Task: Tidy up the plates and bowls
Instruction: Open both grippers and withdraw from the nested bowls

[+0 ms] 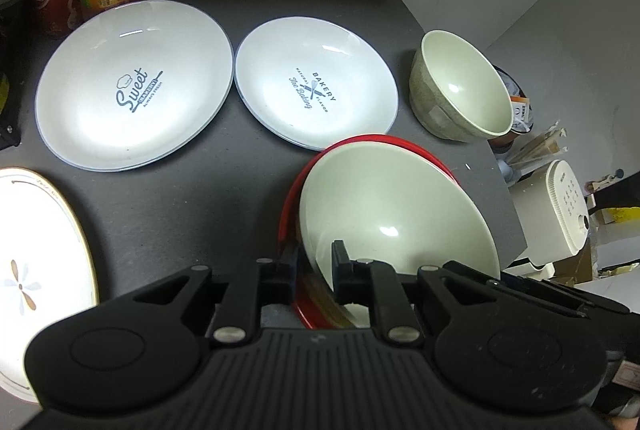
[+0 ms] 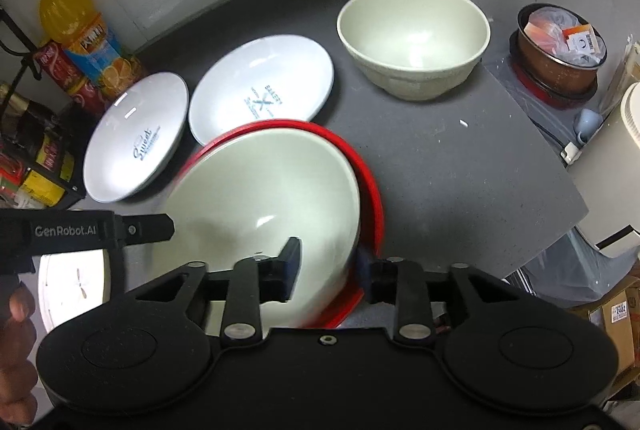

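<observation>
Both grippers clamp the red-rimmed bowl's rim, left gripper and right gripper on opposite sides; carrying looks underway; next, lower it into the speckled bowl beyond.

Left claw: matte black plastic, ribbed centre plate, two round domed housings either side, silver pivot rivets on the linkage bars, blocky black fingers. Right claw: same black build, smooth centre with one small screw, silver rivets. Left of it, a black bar printed "GenRobot.AI" in grey. Bare skin of the hand at far left.
</observation>
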`<state>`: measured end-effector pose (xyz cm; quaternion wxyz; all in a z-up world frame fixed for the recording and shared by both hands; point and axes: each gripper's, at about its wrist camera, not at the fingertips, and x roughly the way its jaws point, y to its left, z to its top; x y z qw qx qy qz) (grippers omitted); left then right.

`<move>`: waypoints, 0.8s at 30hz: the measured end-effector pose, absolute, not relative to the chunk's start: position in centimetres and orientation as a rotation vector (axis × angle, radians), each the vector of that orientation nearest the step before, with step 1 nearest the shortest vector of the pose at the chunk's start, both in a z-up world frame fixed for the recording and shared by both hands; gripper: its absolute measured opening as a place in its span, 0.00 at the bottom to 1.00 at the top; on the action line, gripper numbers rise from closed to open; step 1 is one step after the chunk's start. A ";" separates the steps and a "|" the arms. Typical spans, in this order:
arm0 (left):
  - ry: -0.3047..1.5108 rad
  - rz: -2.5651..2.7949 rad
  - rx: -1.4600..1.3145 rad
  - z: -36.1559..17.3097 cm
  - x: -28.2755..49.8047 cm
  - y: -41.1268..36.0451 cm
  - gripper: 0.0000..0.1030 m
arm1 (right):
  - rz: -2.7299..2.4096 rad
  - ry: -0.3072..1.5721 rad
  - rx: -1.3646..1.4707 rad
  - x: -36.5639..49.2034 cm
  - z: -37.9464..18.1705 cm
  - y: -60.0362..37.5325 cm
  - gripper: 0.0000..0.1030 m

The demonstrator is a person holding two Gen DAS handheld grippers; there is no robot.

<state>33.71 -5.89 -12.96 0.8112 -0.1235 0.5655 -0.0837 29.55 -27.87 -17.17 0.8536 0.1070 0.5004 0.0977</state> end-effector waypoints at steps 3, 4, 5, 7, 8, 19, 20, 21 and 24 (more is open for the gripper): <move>1.195 -0.151 -0.236 -12.1 33.8 -5.9 0.19 | 0.216 1.009 0.206 29.4 -16.2 -28.2 0.50; 1.183 -0.152 -0.243 -11.8 33.8 -5.9 0.20 | 0.220 1.004 0.210 29.4 -16.0 -28.4 0.50; 1.173 -0.154 -0.248 -11.4 33.8 -5.8 0.23 | 0.221 0.999 0.218 29.5 -15.9 -28.6 0.50; 1.163 -0.152 -0.245 -10.9 34.0 -5.9 0.25 | 0.215 0.982 0.228 29.5 -15.7 -29.2 0.57; 1.156 -0.148 -0.241 -10.5 34.1 -6.0 0.26 | 0.210 0.974 0.229 29.6 -15.5 -29.4 0.59; 1.097 -0.131 -0.214 -8.9 36.3 -8.8 0.58 | 0.168 0.902 0.291 31.3 -15.2 -33.8 0.89; 1.093 -0.134 -0.214 -8.8 36.5 -9.2 0.62 | 0.163 0.900 0.297 31.5 -15.3 -34.1 0.91; 1.088 -0.138 -0.215 -8.8 36.8 -9.5 0.65 | 0.157 0.895 0.304 31.8 -15.4 -34.6 0.94; 1.076 -0.144 -0.250 -8.7 37.7 -10.5 0.76 | 0.145 0.887 0.313 32.5 -15.6 -35.7 0.95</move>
